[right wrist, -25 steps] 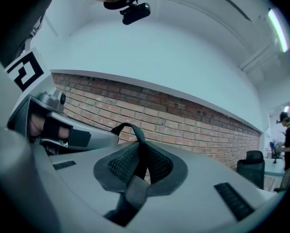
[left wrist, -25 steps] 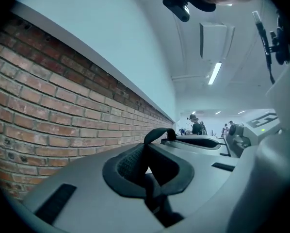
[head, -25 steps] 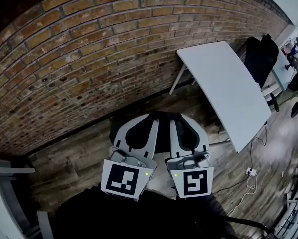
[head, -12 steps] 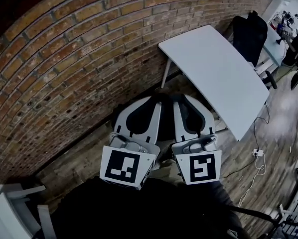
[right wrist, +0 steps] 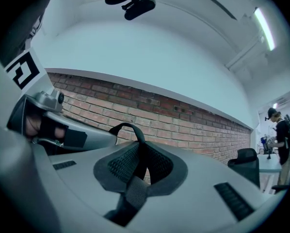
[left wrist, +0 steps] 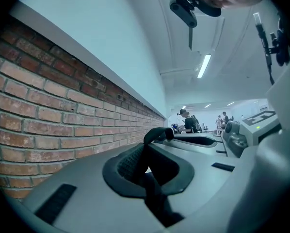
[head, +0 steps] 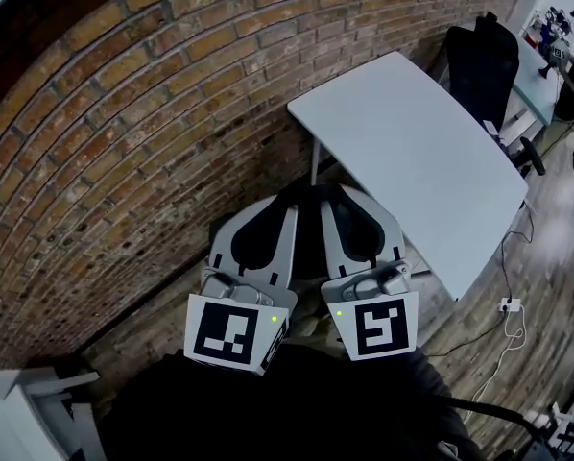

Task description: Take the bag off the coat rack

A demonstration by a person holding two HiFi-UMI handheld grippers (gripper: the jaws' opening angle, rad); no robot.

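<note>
My left gripper and right gripper are held side by side in front of me, pointing at the brick wall. Between them shows the black bag strap. In the left gripper view the jaws are shut on a black webbing strap that loops out past the tips. The right gripper view has the same look: jaws shut on the strap, with a loop rising beyond them. The bag's body is hidden. No coat rack is in view.
A brick wall stands straight ahead. A white table is at the right, with a black chair behind it. A cable and socket lie on the wooden floor. White furniture sits at bottom left. People stand far off.
The head view has swung, so the white table sits larger and further left. Both grippers stay together with their jaws as before.
</note>
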